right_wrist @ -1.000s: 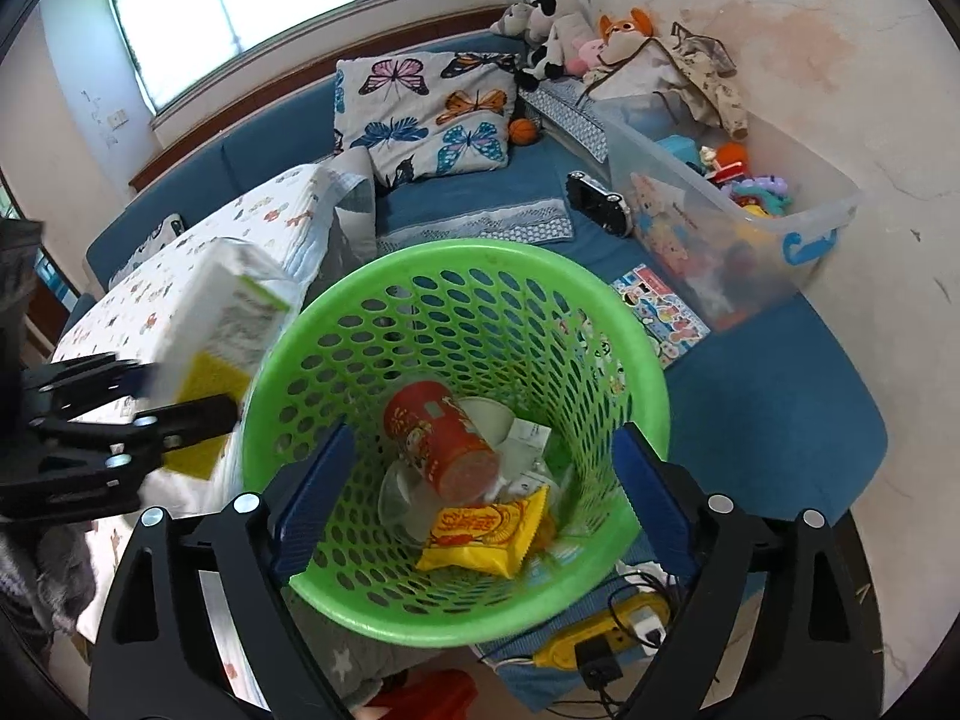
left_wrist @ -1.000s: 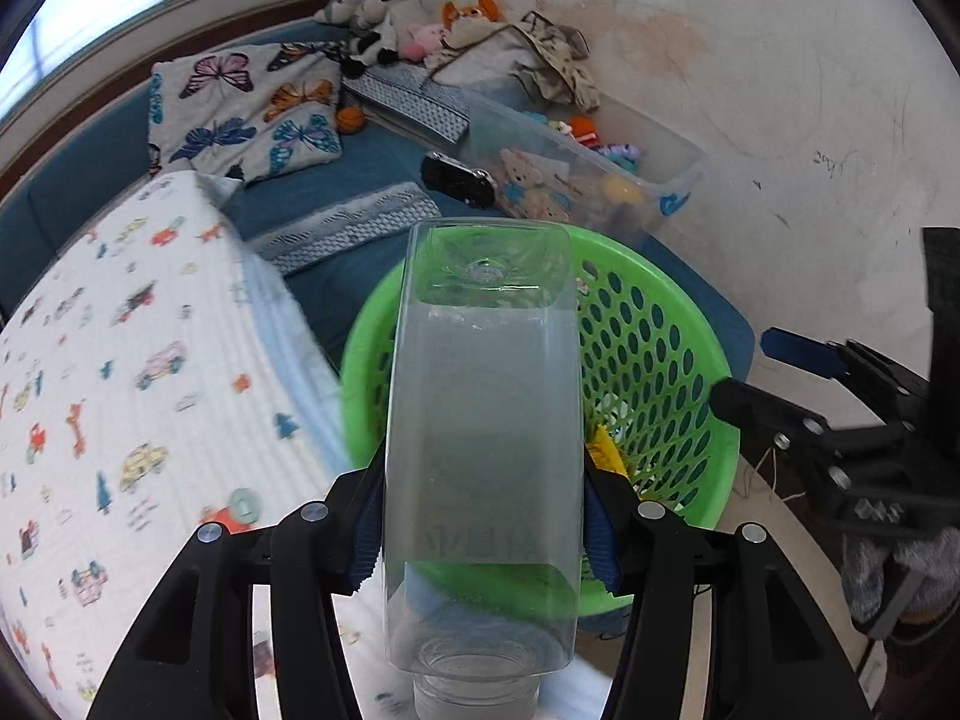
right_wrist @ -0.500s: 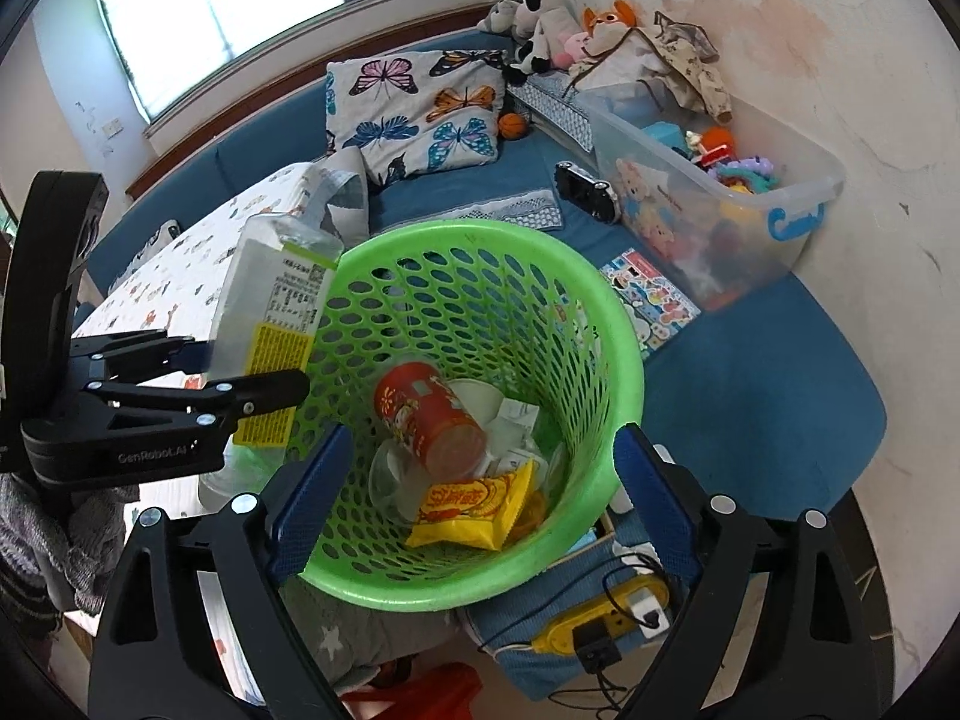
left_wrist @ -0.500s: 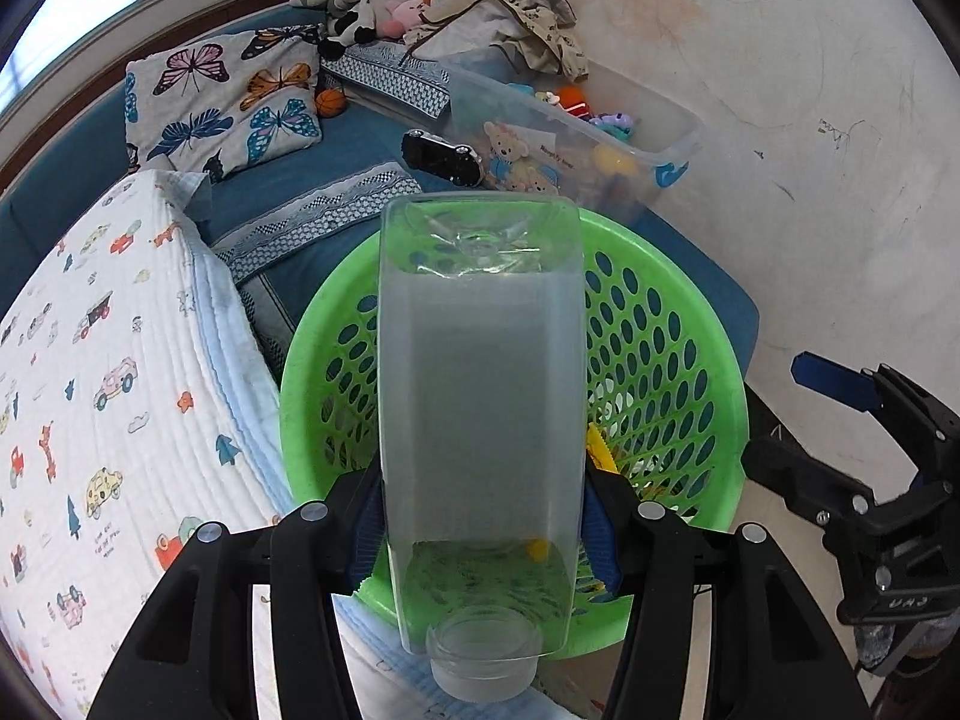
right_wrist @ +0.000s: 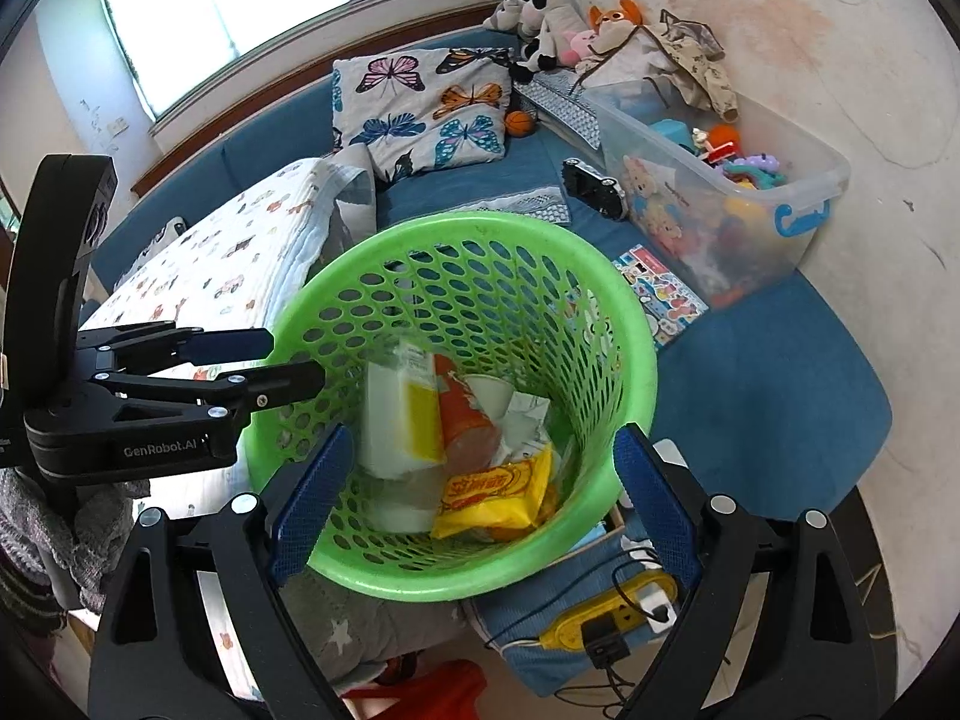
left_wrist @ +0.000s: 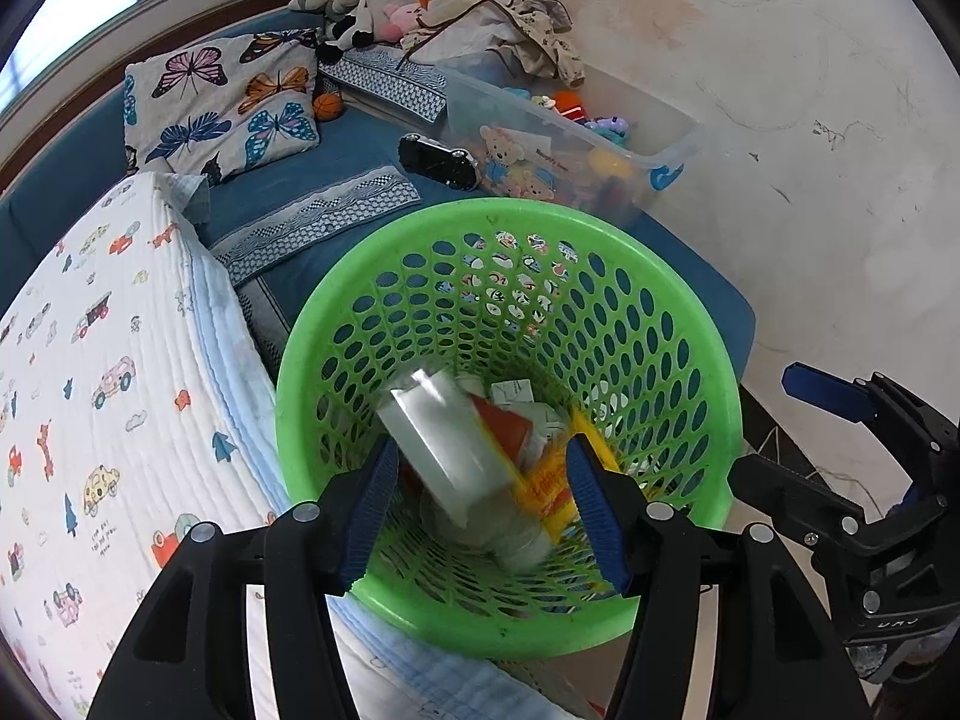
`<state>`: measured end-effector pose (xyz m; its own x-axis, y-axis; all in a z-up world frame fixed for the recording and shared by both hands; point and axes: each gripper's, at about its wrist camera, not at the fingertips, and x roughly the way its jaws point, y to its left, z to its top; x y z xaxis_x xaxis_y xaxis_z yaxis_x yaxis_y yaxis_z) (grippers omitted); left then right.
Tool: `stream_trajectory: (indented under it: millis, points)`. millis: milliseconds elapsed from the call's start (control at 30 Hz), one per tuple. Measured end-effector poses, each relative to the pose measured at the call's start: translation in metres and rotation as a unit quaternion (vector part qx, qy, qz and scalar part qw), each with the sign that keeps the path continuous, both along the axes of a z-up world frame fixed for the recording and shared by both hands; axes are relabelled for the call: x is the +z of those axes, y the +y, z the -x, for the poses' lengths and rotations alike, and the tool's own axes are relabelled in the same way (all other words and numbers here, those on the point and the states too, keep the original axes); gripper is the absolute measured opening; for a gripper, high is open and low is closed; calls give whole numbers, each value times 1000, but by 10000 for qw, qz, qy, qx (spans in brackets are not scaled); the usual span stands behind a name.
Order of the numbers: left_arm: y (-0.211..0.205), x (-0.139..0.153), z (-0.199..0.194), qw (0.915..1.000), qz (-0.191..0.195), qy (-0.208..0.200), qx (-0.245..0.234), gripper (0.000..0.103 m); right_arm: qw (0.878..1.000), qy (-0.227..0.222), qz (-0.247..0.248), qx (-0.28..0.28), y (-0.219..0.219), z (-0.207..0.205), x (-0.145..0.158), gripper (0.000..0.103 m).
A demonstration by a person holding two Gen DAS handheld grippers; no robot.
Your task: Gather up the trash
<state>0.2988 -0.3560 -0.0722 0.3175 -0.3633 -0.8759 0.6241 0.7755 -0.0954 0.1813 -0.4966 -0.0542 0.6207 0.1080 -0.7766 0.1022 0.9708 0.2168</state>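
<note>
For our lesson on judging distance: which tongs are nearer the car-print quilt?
Left. The left tongs, jaws just opened with nothing between them, hang at the green basket's rim beside the car-print quilt; the right tongs are across the basket from it.

support: blue couch (right_wrist: 780,372) | on it: butterfly pillow (right_wrist: 426,108), toy bin (right_wrist: 720,192), sticker sheet (right_wrist: 660,294)

Black moulded plastic left gripper (left_wrist: 480,516) and right gripper (right_wrist: 480,504), of matching build. Blue textured pads (left_wrist: 591,510) lining the inner faces of the jaws. Silver screw heads at the finger pivots. White "GenRobot.AI" lettering on the left unit's side. Grey knitted sleeve (right_wrist: 36,516) behind the left unit.
</note>
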Motion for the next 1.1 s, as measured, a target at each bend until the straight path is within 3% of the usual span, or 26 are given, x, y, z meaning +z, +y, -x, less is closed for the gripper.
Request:
stream_trajectory:
  millis: [433, 567, 667, 900, 933, 1100]
  points:
    - [29, 15, 15, 9991, 142, -340, 205, 71, 10000, -58, 45, 48, 18, 5, 2, 90]
    - [50, 22, 23, 9980, 217, -470, 350, 74, 9999, -101, 48, 75, 29, 6, 4, 92]
    - [65, 28, 29, 9966, 214, -628, 495, 83, 9999, -96, 22, 92, 37, 7, 4, 92]
    - [100, 41, 43, 9926, 288, -908, 755, 87, 9998, -133, 32, 146, 58, 10, 7, 96]
    - [105, 43, 44, 9917, 289, -950, 816, 92, 9997, -148, 10, 168, 61, 10, 7, 96]
    - [133, 49, 56, 9878, 382, -1102, 1029, 93, 9993, -224, 108, 267, 80, 14, 12, 98]
